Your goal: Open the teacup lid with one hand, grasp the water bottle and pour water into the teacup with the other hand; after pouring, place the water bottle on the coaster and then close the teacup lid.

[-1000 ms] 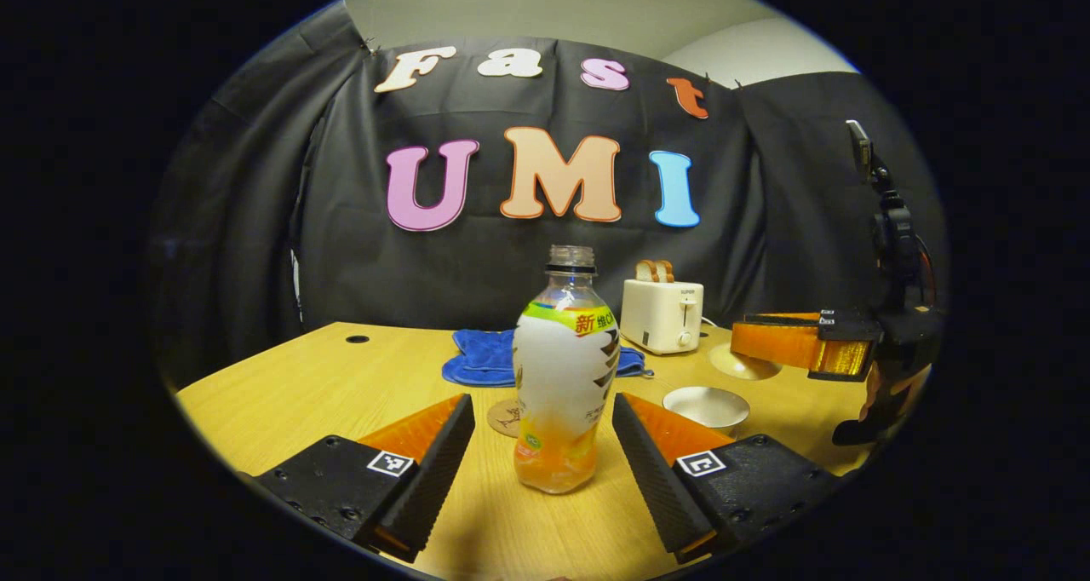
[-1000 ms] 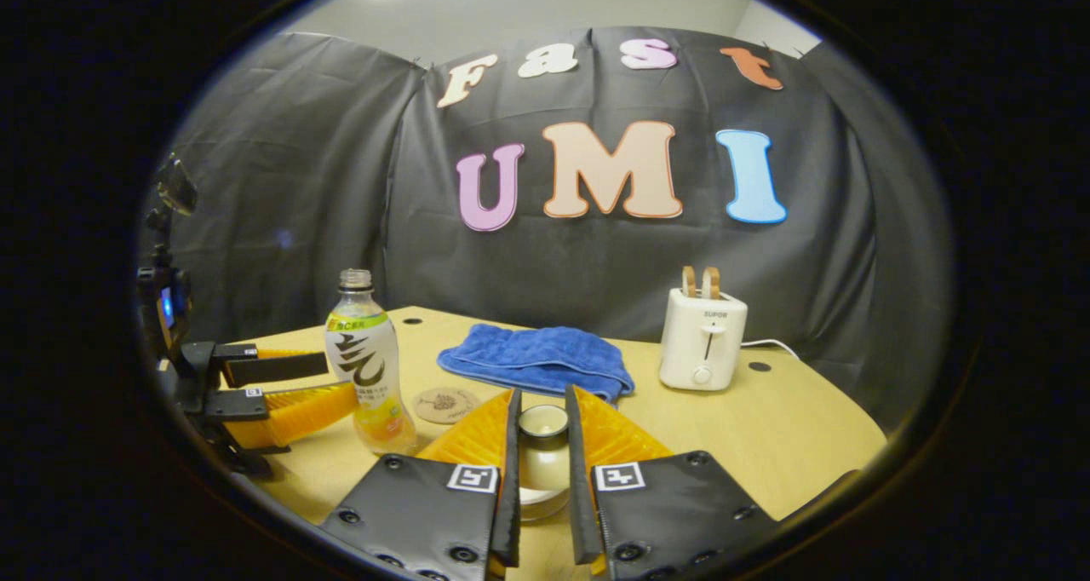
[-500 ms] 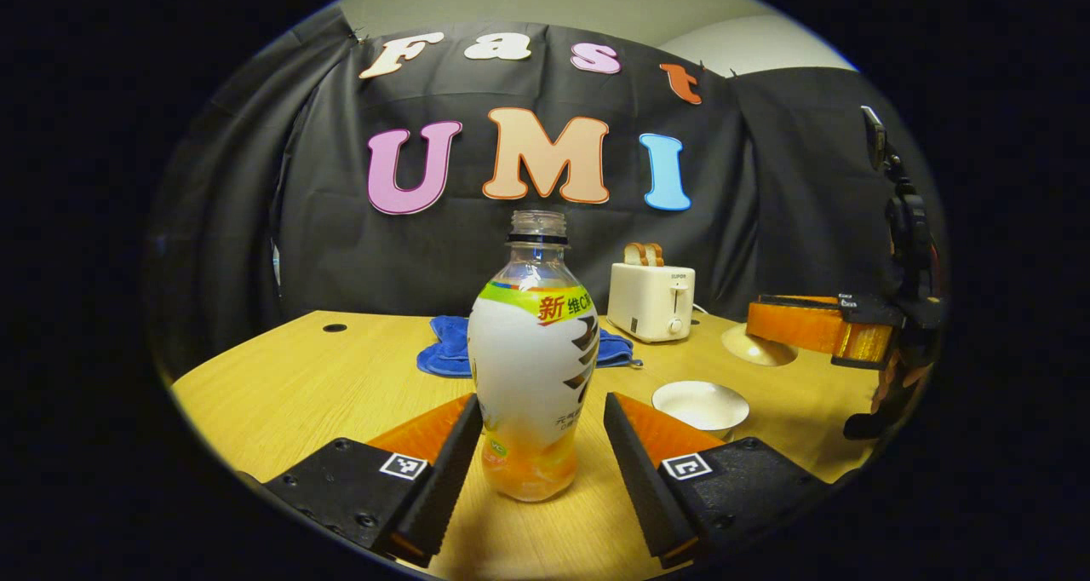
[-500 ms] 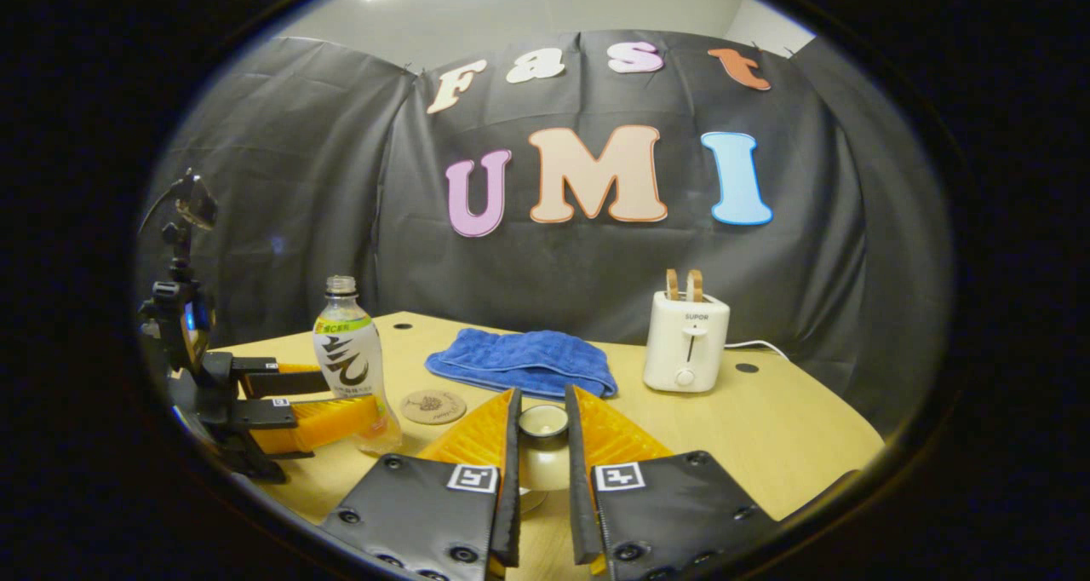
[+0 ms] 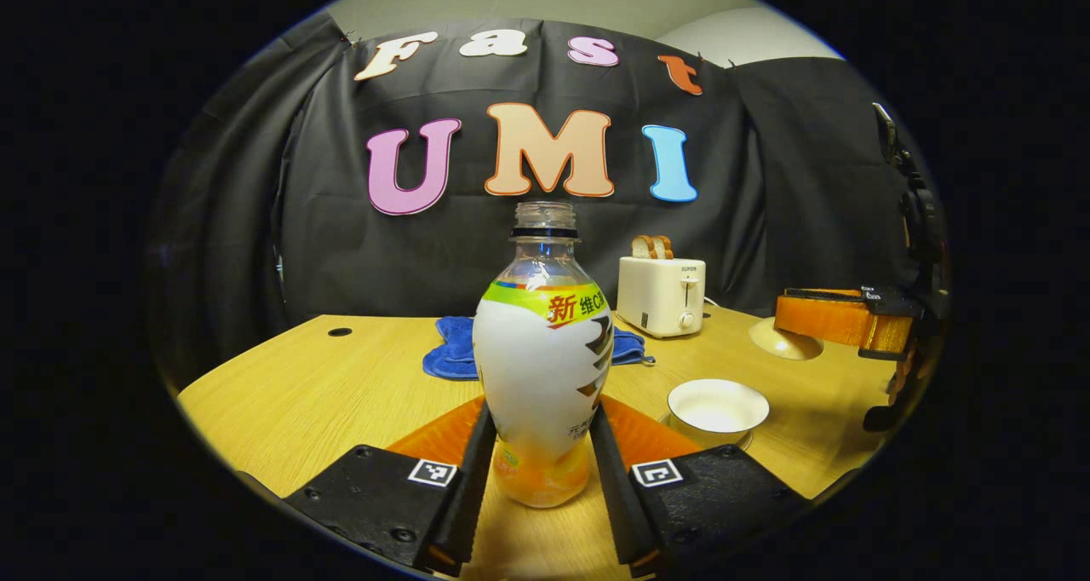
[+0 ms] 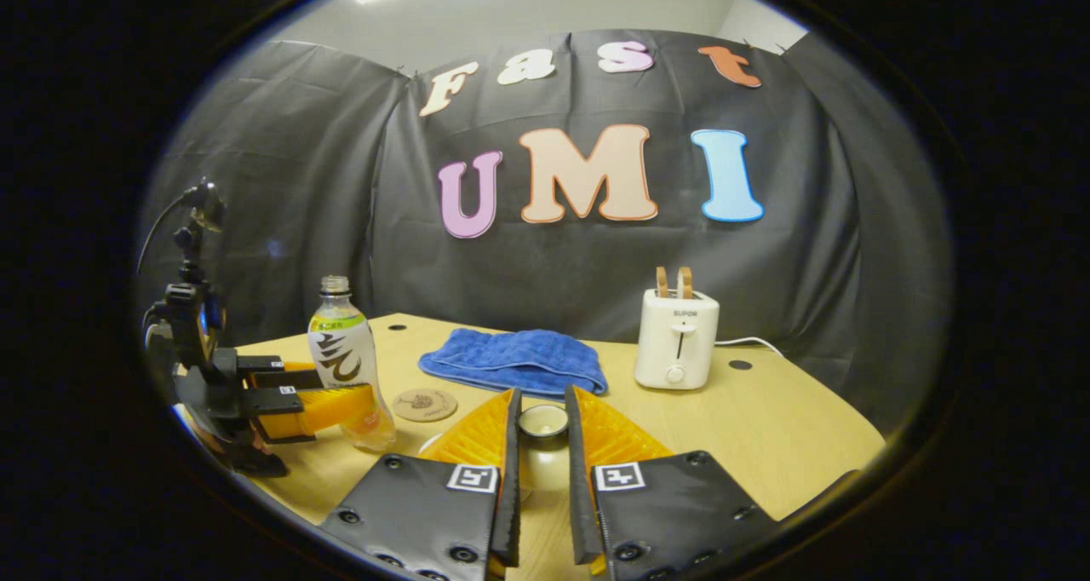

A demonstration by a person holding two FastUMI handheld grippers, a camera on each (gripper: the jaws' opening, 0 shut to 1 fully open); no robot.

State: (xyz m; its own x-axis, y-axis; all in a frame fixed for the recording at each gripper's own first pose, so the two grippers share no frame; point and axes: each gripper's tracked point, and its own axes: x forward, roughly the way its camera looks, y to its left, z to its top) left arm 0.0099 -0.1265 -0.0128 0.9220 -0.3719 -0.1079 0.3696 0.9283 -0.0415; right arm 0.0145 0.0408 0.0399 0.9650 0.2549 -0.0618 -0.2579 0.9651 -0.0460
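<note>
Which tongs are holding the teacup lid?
The right tongs, shut on the teacup lid and held above the table; the left tongs clamp the water bottle instead.

A clear plastic water bottle [image 5: 542,351] with a white wrap label, a green-yellow band at the shoulder and orange liquid low in its base stands upright and uncapped at the centre of the left gripper view; in the right gripper view it stands at the left [image 6: 345,364]. A small white open teacup [image 5: 718,409] sits on the wooden table at the lower right of the left gripper view. Its cream round lid [image 6: 543,451], knob upward, is at the bottom centre of the right gripper view. A round brown coaster [image 6: 424,405] lies flat just right of the bottle.
</note>
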